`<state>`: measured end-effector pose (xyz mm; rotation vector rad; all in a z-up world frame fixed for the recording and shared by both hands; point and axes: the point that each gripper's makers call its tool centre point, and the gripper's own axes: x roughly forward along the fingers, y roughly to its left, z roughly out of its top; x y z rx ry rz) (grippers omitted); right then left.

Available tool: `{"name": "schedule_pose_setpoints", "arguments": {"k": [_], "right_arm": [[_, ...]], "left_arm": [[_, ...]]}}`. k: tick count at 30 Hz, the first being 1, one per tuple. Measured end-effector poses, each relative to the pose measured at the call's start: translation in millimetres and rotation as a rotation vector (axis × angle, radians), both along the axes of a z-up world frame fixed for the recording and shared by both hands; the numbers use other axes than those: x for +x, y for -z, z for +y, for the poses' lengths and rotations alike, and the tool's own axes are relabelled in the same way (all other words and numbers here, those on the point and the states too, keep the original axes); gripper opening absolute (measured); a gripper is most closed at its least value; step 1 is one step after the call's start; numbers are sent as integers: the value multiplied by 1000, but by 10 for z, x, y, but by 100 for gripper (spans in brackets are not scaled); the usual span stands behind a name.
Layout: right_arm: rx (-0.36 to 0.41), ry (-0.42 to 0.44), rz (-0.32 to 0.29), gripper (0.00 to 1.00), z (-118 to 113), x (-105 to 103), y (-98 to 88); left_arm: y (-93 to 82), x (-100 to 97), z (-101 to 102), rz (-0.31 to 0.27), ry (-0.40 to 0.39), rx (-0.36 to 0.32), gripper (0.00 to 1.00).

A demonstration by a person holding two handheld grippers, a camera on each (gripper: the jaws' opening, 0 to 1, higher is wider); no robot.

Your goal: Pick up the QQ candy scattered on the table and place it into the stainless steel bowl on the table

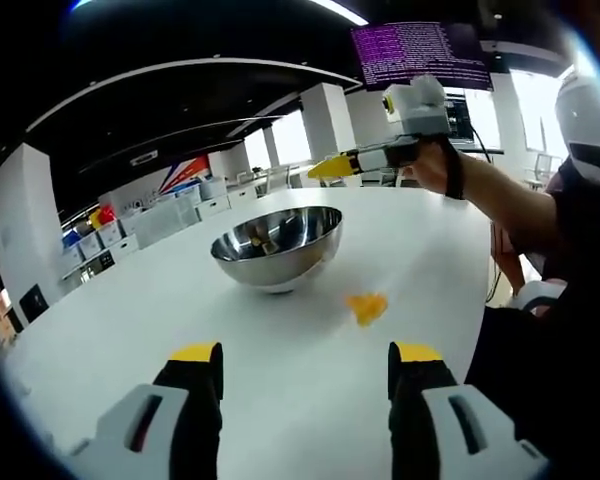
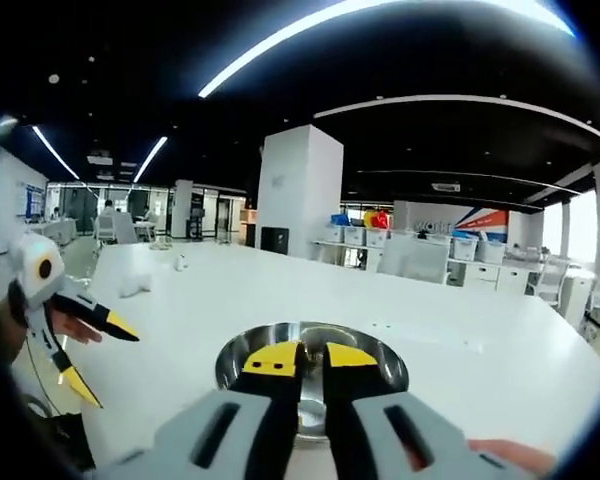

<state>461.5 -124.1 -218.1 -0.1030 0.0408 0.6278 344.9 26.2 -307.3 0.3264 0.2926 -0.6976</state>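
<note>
Right tongs clenched, hovering over the stainless steel bowl. Left tongs released, low over the tabletop. Yellow candy lying just beside the bowl.

Left gripper held low, jaws spread wide apart; right gripper raised on outstretched arm, jaws nearly closed.

Bright ceiling strips — glare, fisheye edges blurred.

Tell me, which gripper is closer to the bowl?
Right. The right gripper hangs directly over the bowl, jaws nearly closed. The left gripper sits back across the table, jaws open, with a yellow candy between it and the bowl.
</note>
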Motion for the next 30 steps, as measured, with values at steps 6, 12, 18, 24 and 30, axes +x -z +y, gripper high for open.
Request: {"name": "schedule_pose_setpoints", "arguments": {"k": [6, 12, 18, 24, 30], "right_arm": [[-3, -52, -27, 11, 3, -241, -126], [6, -97, -28, 15, 31, -483, -133], [-22, -123, 7, 15, 61, -630, 67], [-39, -141, 67, 15, 114, -702, 353], [-55, -155, 139, 15, 177, -770, 699]], "left_arm": [[-1, -9, -14, -1, 1, 8, 67], [-6, -22, -52, -3, 7, 9, 67], [-11, -21, -58, -12, 6, 23, 66], [-36, -27, -77, -14, 8, 16, 66], [-41, -28, -77, -14, 7, 18, 66]]}}
